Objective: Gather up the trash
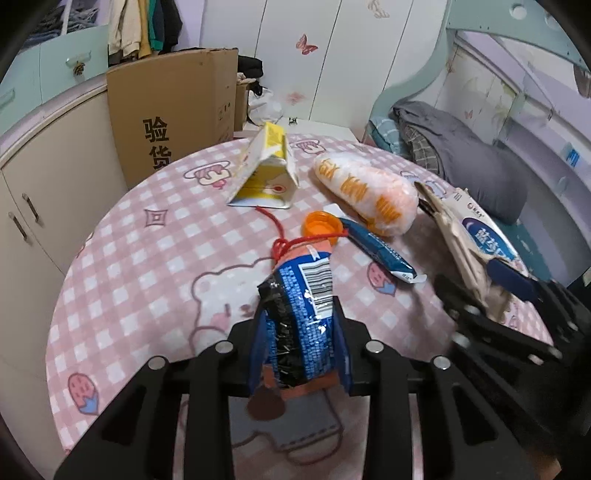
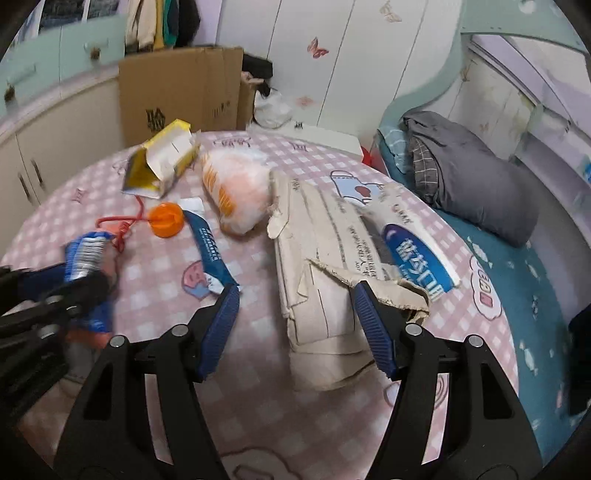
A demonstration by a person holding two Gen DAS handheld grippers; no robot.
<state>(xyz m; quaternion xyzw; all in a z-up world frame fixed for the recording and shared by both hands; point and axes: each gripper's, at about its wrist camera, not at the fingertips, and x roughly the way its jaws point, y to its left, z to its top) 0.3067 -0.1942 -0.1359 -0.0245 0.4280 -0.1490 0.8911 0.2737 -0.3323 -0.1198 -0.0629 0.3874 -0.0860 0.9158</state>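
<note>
two pieces of trash in play, neither grip safe yet

our left gripper (image 1: 301,325) pinches the blue snack wrapper (image 1: 299,295) at frame centre, a red string (image 1: 291,242) trailing toward the orange cap (image 1: 321,227); a lift could drag both. our right gripper (image 2: 295,314) stands wide, the torn toothpaste box (image 2: 332,258) lying between its jaws unpressed, centre frame on the pink checked tablecloth (image 2: 155,266); closing on that ragged flap, we may tear it.

A home bedroom: bed (image 2: 517,258) with bedding, butterfly wardrobe (image 1: 332,55), hung clothes (image 1: 144,26)
</note>
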